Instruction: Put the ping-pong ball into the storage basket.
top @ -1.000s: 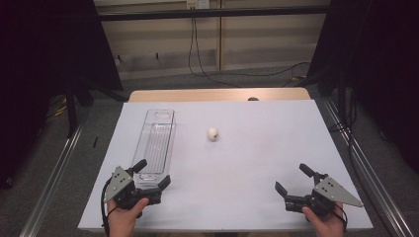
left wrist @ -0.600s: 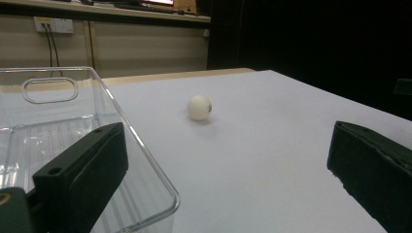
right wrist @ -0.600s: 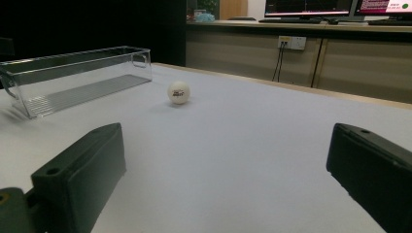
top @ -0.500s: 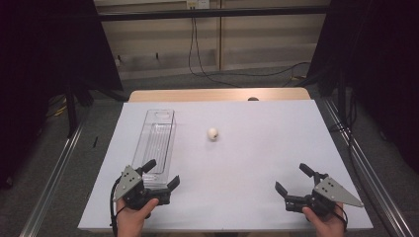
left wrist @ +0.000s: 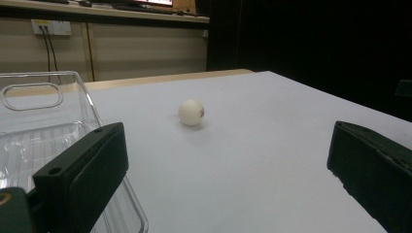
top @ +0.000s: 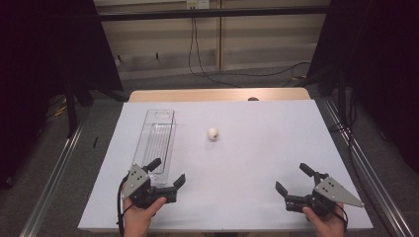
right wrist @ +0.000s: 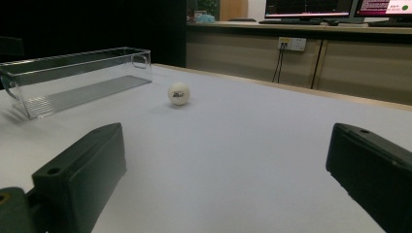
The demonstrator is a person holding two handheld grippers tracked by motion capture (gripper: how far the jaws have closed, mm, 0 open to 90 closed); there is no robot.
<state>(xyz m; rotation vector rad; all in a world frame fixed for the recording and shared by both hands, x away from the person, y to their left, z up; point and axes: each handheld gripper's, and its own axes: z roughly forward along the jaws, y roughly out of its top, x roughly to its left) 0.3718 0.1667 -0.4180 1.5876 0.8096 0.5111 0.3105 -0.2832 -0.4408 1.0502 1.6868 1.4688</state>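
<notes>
Mid-table, the white ball (top: 213, 134) sits loose just beside the clear bin (top: 157, 140). Left gripper (top: 167, 173) and right gripper (top: 295, 178) both hang wide open near the front edge, holding nothing.

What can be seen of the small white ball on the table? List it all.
The small white ball is round, smooth and matt off-white, probably plastic, with a small dark printed mark on its side. It rests alone near the middle of the white table, beside the clear plastic bin but apart from it. Nothing else touches it.
</notes>
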